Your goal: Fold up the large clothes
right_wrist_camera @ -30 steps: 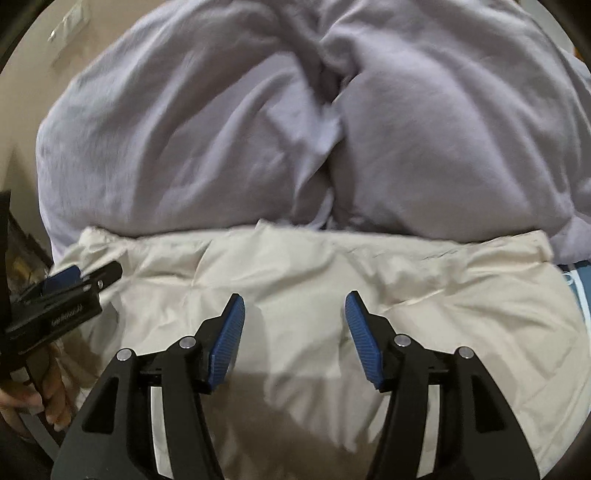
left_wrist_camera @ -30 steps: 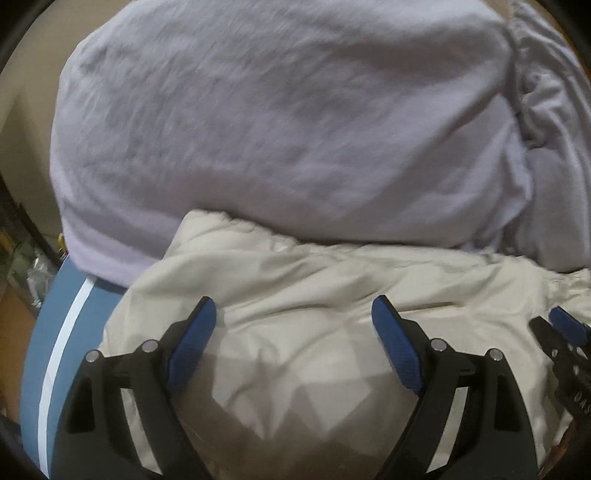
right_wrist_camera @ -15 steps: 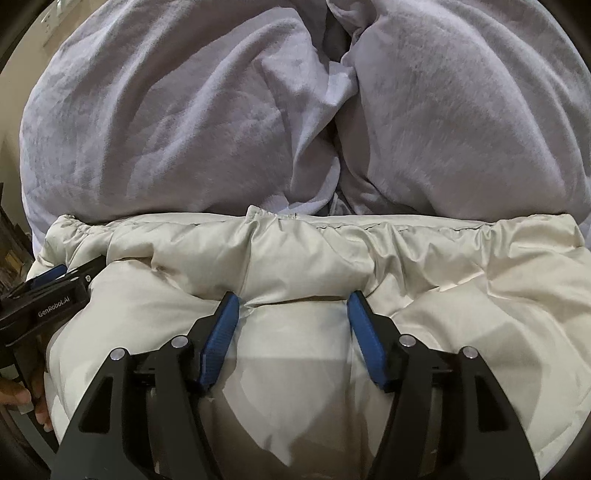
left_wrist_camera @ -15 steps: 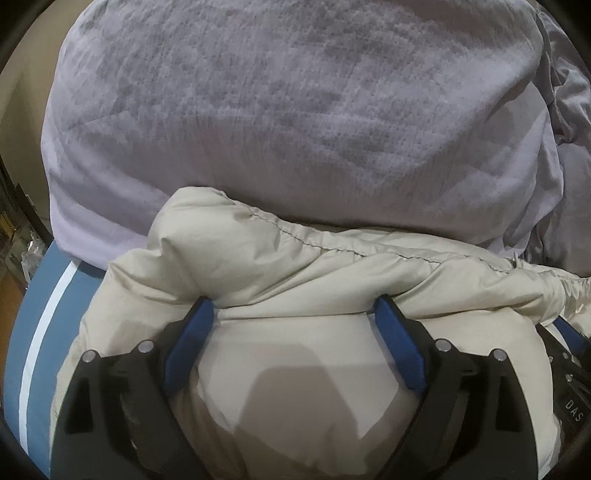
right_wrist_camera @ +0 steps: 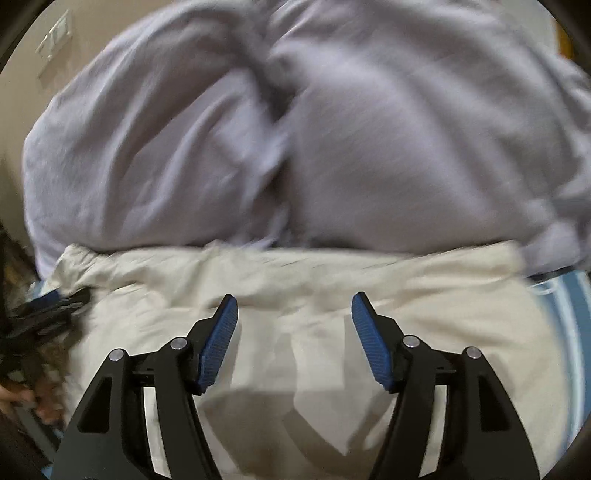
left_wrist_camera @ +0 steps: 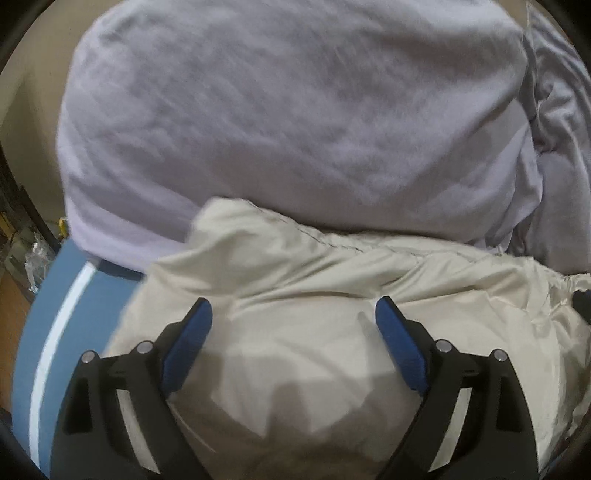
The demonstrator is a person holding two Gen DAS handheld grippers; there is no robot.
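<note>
Cream padded jacket (left_wrist_camera: pixel 332 332) bunched at 6 o'clock below the lilac duvet (left_wrist_camera: pixel 295 110), left gripper (left_wrist_camera: pixel 293 317) and right gripper (right_wrist_camera: pixel 294 314) both spread wide above it, gripping nothing, likely poised to press the fold.

Two grippers in all: left gripper (left_wrist_camera: pixel 293 317) with two blue-padded fingers (left_wrist_camera: pixel 186 343) spread apart, right gripper (right_wrist_camera: pixel 294 314) likewise with two blue-padded fingers (right_wrist_camera: pixel 219 338) spread apart. One cream padded garment (left_wrist_camera: pixel 332 295) lying near, under both. One lavender heap of bedding (left_wrist_camera: pixel 277 110) on the far side; whether a single piece or several, impossible to tell. One blue sheet (left_wrist_camera: pixel 74 295) at the left, crossed by one white stripe (left_wrist_camera: pixel 55 332). One wall switch plate (right_wrist_camera: pixel 55 35) far left, seen from the right wrist.
</note>
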